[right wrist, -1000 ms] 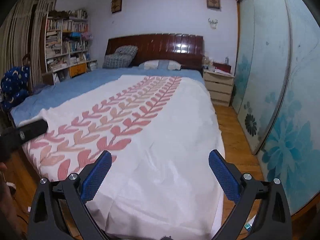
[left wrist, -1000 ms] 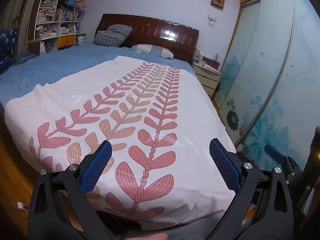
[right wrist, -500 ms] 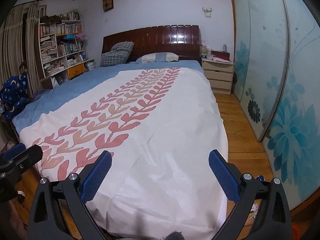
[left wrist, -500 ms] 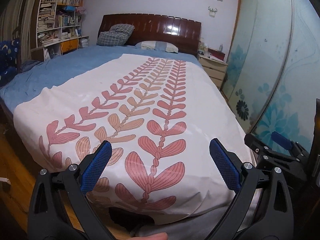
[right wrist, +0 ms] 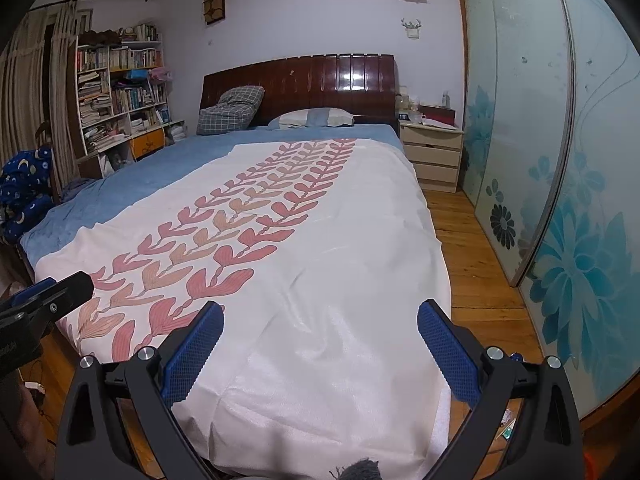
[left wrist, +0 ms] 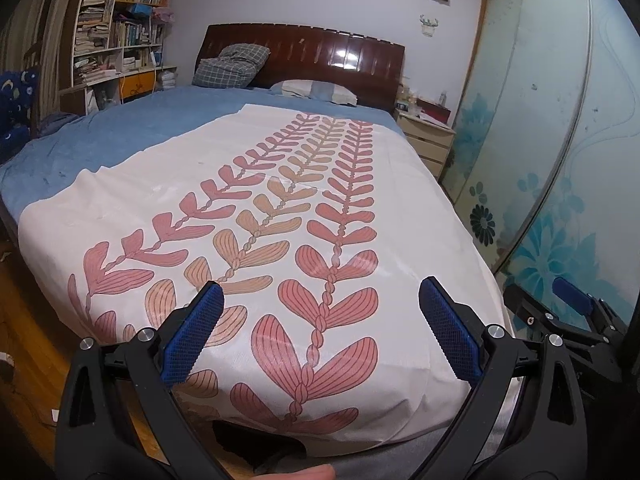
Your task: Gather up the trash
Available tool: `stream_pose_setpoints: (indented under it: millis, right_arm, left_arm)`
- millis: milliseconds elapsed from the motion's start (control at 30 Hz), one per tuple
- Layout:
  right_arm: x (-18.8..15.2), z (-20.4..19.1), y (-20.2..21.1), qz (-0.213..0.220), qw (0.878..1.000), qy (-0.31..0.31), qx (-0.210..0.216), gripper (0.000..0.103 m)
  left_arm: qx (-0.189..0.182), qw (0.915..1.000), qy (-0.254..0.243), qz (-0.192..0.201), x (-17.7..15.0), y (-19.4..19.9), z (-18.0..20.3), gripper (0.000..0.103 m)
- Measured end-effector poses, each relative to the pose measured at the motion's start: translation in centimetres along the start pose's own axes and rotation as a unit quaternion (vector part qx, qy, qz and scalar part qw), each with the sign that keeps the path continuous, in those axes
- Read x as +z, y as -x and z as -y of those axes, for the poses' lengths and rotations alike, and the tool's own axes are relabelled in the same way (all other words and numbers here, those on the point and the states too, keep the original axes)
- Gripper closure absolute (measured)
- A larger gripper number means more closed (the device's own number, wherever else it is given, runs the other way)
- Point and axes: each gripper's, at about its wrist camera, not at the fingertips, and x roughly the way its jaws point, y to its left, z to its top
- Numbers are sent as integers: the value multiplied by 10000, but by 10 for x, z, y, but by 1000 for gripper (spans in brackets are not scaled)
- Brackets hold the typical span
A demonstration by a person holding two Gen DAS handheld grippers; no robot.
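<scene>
Gaping wide with nothing between its blue-padded fingers, the left gripper point(left wrist: 320, 332) hangs over the foot end of the bed, and the right gripper point(right wrist: 320, 344) is spread just as far, also empty, above the same end but nearer the bed's right edge. Each shows in the other's camera: the right one sits low at the right border of the left wrist view, the left one pokes in from the left border of the right wrist view.

Directly beneath both lies a white bedspread point(right wrist: 320, 300) printed with rows of pink and tan leaves, laid smooth over a blue sheet point(right wrist: 132, 188) that shows along the left side and near the head. A fingertip point(left wrist: 308, 472) of the person edges into the bottom of the left wrist view.

Small scraps of litter point(right wrist: 506, 424) lie on the wooden floor point(right wrist: 472, 264) just past the right gripper's right finger, beside the foot corner of the bed; what they are made of is too small to tell.

Farther out, a striped pillow point(right wrist: 316, 117) and a bundled checked blanket point(right wrist: 230, 110) rest against the dark wooden headboard point(right wrist: 320, 80). A pale nightstand point(right wrist: 434, 154) stands right of the bed head, with frosted sliding wardrobe doors point(right wrist: 560, 160) bearing blue flowers running along the right wall. A crowded bookshelf point(right wrist: 116, 88) fills the far left corner.
</scene>
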Motion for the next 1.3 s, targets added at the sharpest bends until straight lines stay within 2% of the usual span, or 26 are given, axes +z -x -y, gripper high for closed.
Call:
stream_pose_setpoints:
  millis: [233,900,1300]
  right_arm:
    - [0,1,-8,-158,9998,-78,-30,7]
    - [0,0,-8,-162,9998,-104,-46,7]
    - [-2,-4,-9,-172,9998,-49,-61,7]
  left_arm:
    - [-90,9999,-71,-29,1,-4,7,6]
    - [-133,9998,-92,-127,-4,-8,15,6]
    - [-227,9997,-5,-44,-3,-5,13,6]
